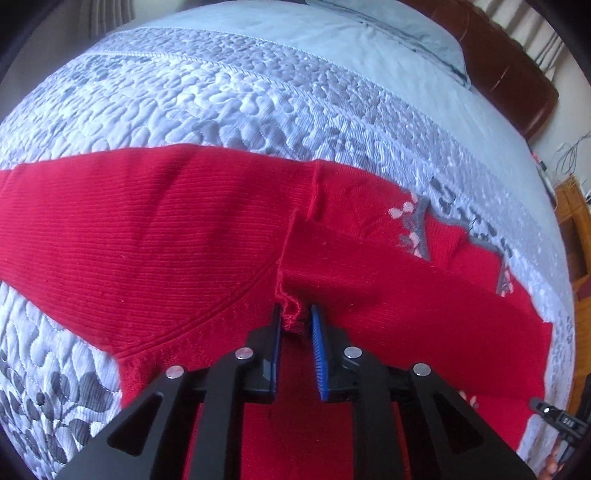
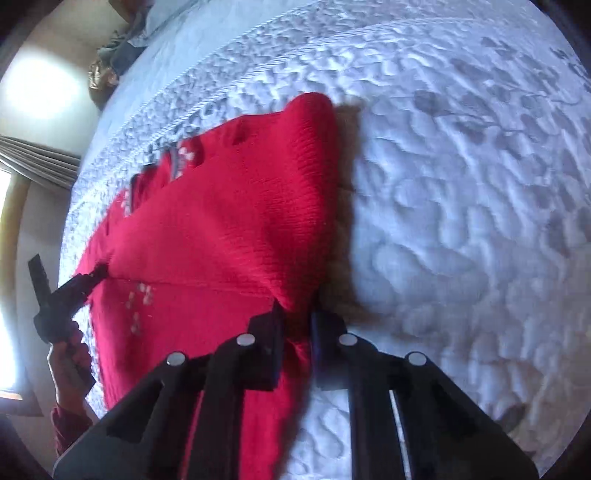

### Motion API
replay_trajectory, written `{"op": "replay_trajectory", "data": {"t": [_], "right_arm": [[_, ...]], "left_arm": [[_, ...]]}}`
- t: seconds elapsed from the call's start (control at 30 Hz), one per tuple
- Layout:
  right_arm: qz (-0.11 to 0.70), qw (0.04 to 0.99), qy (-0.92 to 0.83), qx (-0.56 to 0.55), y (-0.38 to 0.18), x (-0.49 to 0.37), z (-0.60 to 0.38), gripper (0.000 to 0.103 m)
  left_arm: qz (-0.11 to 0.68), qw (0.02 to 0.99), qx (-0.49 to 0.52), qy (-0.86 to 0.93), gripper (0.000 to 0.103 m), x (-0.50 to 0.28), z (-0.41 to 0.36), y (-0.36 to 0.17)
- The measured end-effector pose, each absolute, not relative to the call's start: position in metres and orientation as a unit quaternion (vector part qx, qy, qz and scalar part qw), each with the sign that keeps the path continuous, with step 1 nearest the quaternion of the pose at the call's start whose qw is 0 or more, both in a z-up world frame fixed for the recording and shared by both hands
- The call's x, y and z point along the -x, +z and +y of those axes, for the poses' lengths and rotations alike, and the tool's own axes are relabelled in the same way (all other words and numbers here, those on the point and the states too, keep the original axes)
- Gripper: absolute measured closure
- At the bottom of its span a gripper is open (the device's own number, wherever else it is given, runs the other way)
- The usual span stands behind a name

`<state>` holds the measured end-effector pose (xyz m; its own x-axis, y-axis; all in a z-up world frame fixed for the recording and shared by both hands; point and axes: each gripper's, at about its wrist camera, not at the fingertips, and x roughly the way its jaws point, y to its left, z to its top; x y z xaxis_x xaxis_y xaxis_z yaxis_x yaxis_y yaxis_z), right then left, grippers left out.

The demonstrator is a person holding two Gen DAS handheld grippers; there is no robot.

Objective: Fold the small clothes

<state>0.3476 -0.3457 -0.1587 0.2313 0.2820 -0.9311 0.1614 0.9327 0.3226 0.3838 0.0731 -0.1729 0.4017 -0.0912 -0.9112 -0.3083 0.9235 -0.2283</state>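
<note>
A red knit sweater (image 1: 155, 229) with small pink and grey flower marks lies spread on the quilted bed. My left gripper (image 1: 297, 314) is shut on a folded edge of the sweater (image 1: 290, 310), with the fabric pinched between its blue pads. In the right wrist view the sweater (image 2: 221, 229) is partly lifted into a ridge. My right gripper (image 2: 297, 314) is shut on its red fabric at the near right edge. The left gripper (image 2: 86, 280) also shows at the far left of that view, held by a hand, its tip on the sweater.
The bed has a pale blue-grey quilted cover (image 1: 221, 92) with grey leaf prints. A pillow (image 1: 406, 29) and a brown headboard (image 1: 517, 74) lie at the far right. A wooden piece of furniture (image 1: 576, 214) stands beside the bed. Curtains (image 2: 37, 158) hang at the left.
</note>
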Motion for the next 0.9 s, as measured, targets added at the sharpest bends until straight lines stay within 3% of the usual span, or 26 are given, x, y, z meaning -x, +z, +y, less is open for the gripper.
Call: {"op": "replay_trajectory", "data": {"t": [0.17,0.23,0.27,0.33,0.4,0.43,0.9], "right_arm": [[0.635,0.760,0.026,-0.141,-0.166,-0.350,-0.338,0.090],[0.627,0.765,0.027,-0.141,-0.160,-0.348,-0.337,0.083],[0.621,0.771,0.025,-0.142,-0.155,-0.345,-0.337,0.079],[0.604,0.789,0.008,-0.115,-0.137,-0.332,-0.334,0.057],[0.587,0.805,-0.001,-0.093,-0.122,-0.319,-0.329,0.056],[0.581,0.809,0.002,-0.093,-0.116,-0.312,-0.327,0.056],[0.594,0.797,0.109,-0.028,-0.117,-0.286,-0.184,0.056]], "left_arm": [[0.550,0.821,0.127,0.083,0.086,-0.389,0.058,-0.178],[0.550,0.822,0.126,0.077,0.084,-0.387,0.058,-0.173],[0.550,0.821,0.136,0.070,0.077,-0.384,0.062,-0.169],[0.541,0.821,0.168,0.063,0.057,-0.370,0.078,-0.155],[0.528,0.829,0.172,0.072,0.035,-0.355,0.098,-0.140],[0.520,0.834,0.165,0.084,0.033,-0.345,0.115,-0.130],[0.512,0.756,0.281,0.295,0.032,-0.260,0.375,-0.139]]}}
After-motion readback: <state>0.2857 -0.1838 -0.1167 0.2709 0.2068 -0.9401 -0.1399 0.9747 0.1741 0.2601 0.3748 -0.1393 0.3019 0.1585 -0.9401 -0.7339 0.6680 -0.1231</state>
